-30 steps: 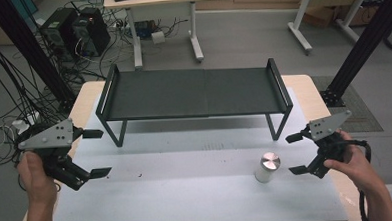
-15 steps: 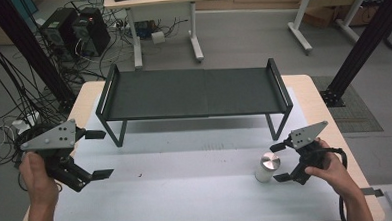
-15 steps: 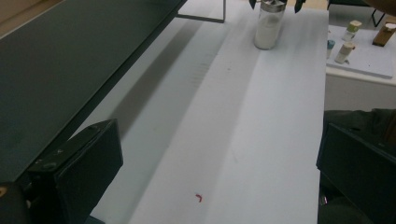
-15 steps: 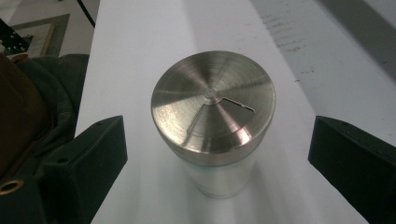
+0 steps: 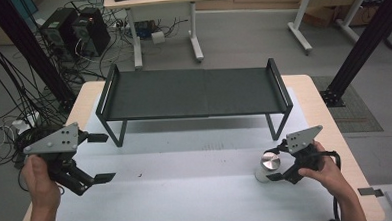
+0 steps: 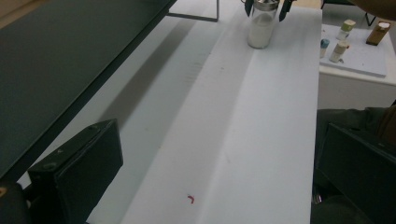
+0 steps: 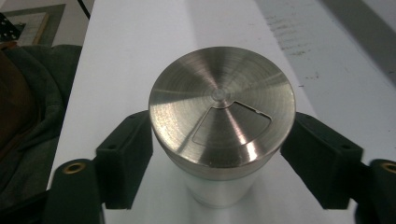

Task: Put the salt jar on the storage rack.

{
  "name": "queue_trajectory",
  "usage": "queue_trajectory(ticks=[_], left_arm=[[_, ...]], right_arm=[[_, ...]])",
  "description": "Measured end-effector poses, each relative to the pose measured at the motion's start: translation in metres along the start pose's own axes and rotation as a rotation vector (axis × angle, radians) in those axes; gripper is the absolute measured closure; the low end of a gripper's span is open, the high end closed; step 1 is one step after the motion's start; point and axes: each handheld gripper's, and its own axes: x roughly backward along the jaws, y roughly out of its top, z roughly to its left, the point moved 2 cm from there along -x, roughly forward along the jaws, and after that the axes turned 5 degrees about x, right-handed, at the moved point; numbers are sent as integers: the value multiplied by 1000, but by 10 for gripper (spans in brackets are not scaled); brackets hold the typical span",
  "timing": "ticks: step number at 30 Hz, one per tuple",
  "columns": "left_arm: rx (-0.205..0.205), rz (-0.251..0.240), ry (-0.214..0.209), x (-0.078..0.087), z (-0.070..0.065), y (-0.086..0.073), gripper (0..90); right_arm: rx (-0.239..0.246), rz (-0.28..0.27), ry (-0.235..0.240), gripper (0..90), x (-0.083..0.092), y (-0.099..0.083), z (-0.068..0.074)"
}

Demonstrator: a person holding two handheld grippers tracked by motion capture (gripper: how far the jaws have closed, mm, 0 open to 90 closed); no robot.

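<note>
In the right gripper view, the right gripper (image 7: 219,168) is bracketing a white cylindrical shaker with a brushed-steel lid (image 7: 222,125), jaws seemingly touching its sides, perhaps not yet squeezing. It is standing upright at the high view's lower right. The right gripper has moved in since a second ago. The left gripper (image 5: 98,157), lower left, is hovering spread, before the black metal shelf (image 5: 193,93).

No text, label, brand, number or sign can be read on anything in these views
</note>
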Motion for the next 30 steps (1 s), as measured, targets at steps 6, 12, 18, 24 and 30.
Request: queue_trajectory(ticks=[6,12,18,24,30], left_arm=[[6,-7,2,-1,-2,-2,6],[-6,-10,-5,-1,-3,-1,6],[-19,-7,-11,-3,-5,1,7],[-40,-20,-14,-3,-7,2,7],[-33,-18,-18,-1,-8,1,7]], right_arm=[[28,-3,-14,410,2,1,3],[39,9,-24,419,4,5,6],[38,-43,-26,420,28,19,7],[138,-30,-93,419,71,97,5],[195,-18,-97,419,80,164,-31]])
